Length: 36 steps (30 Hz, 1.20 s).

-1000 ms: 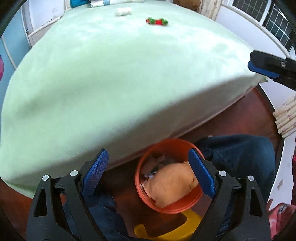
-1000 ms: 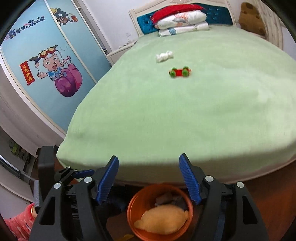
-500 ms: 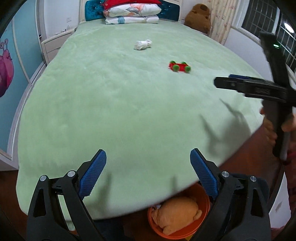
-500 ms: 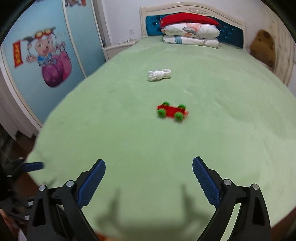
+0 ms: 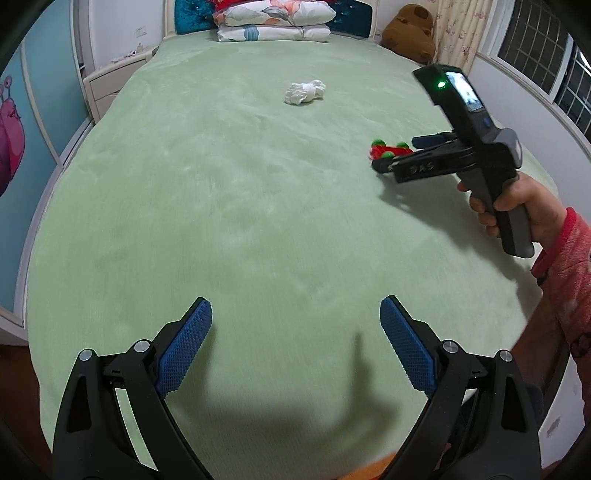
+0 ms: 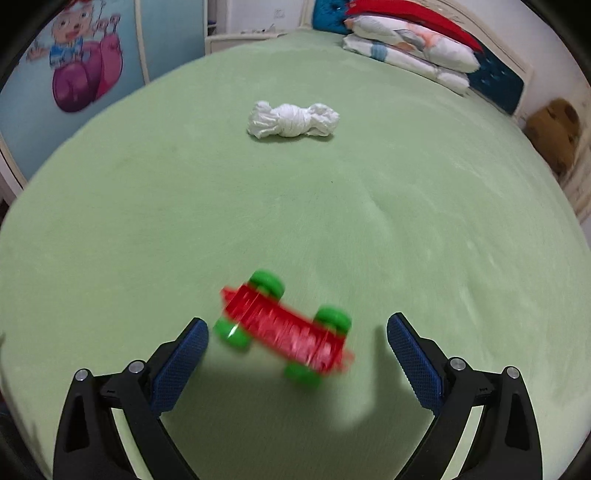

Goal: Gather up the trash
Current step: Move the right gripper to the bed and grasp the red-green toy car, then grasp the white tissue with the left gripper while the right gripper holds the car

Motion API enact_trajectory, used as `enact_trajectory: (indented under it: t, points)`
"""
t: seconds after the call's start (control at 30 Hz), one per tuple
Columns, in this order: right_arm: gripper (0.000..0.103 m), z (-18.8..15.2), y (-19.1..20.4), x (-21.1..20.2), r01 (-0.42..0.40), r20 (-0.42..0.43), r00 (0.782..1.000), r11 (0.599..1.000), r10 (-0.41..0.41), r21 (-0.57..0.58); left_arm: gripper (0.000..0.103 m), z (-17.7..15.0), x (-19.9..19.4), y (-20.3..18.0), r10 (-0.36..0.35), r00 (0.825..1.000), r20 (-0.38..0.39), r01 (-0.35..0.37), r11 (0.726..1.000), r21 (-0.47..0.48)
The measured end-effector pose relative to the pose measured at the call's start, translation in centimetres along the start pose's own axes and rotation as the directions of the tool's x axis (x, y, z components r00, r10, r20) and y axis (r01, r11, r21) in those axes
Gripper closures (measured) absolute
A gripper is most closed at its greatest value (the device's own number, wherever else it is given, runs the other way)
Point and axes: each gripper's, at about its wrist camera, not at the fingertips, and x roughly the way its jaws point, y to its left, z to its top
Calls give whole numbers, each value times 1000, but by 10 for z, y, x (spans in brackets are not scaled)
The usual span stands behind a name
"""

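Stretching away under both my tongs lay the wide green bed [image 5: 229, 206], its cover bare but for two small things. Stacked pillows [image 5: 273, 22] sat at the headboard end, and a brown stuffed bear [image 5: 408, 31] slumped in the far corner beside the curtain. My right hand [image 5: 517, 206], in a pink sleeve, held the right gripper [image 6: 295, 343] out over the far right part of the bed, pointing down at the red toy car with green wheels [image 6: 284, 328]. That gripper's jaws had just been opening and stood wide apart, the car lying on the cover between the blue pads [image 6: 413, 362] without either pad touching it. My left gripper [image 5: 295, 343] hung over the near edge of the bed, jaws wide apart too, nothing between them but green cover. Well beyond the car, toward the pillows, the crumpled white wad of paper [image 6: 291, 120] lay alone on the cover.
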Motion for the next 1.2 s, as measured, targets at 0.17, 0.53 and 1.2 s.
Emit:
enact_trajectory:
  t: [0.17, 0.53, 1.2]
  points:
    - [36, 2, -5, 8, -96, -30, 995, 995, 97, 19, 13, 17, 9, 3, -10, 1000, 1, 10, 1000, -9]
    - [37, -41, -23, -48, -171, 104, 982, 978, 159, 123, 13, 70, 19, -3, -19, 999, 35, 19, 1000, 8]
    - [36, -151, -39, -130, -331, 343, 909, 911, 238, 245, 13, 267, 207, -24, 95, 992, 81, -105, 987, 125]
